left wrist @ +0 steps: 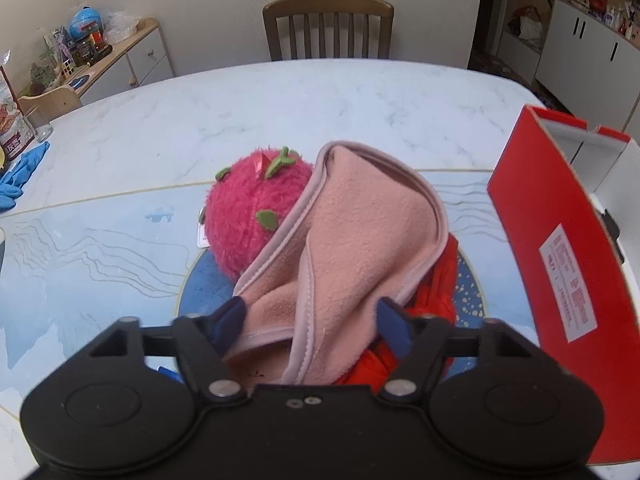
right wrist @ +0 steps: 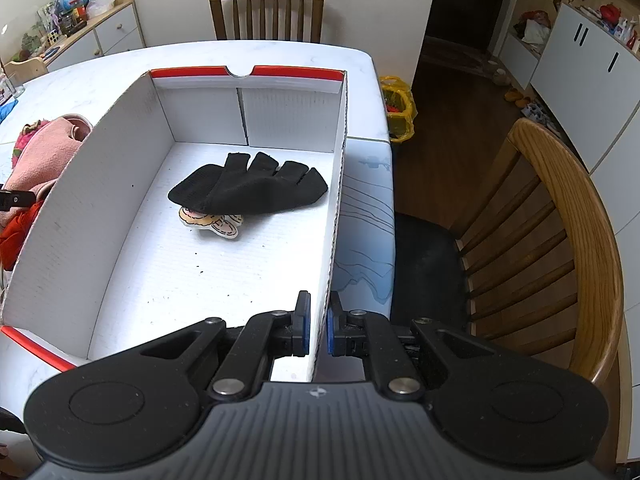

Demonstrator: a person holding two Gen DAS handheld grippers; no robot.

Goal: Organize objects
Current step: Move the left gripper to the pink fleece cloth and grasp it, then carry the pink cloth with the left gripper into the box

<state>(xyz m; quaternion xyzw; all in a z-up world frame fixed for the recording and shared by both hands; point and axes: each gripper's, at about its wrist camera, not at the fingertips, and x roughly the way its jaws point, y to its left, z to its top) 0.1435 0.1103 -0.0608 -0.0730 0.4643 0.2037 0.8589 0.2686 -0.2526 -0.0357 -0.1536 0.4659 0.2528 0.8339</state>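
On my far left a pair of blue gloves [left wrist: 18, 178] lies at the edge of the marble worktop [left wrist: 280, 104], near a clear glass [left wrist: 38, 122]. Moving in, a fuzzy pink strawberry plush [left wrist: 250, 220] sits on the patterned blue mat [left wrist: 80, 248], touching the pink fleece cloth [left wrist: 352, 232] that drapes against its right side. My left claw [left wrist: 314, 326] is spread wide around the near end of that fleece: the blue pads [left wrist: 230, 318] sit on either side of the bunched fabric, and I cannot tell whether they are pressing it or only bracketing it. A red garment [left wrist: 436, 288] lies under the fleece, showing on its right.

Just beside that pile stands the red outer wall of the cardboard box [left wrist: 560, 248], with a white label on it.

From my right wrist camera I look into the box [right wrist: 132, 184], white inside, with red trim on the rim. A black glove [right wrist: 248, 190] rests on its floor toward the far end, lying over a small beige cartoon-shaped item [right wrist: 212, 222] that pokes out beneath it. My right claw [right wrist: 318, 330] is nearly closed, pinching the box's right wall near the close corner, one pad inside and one outside.

Right of the worktop is a wooden chair [right wrist: 560, 220] with a dark seat.
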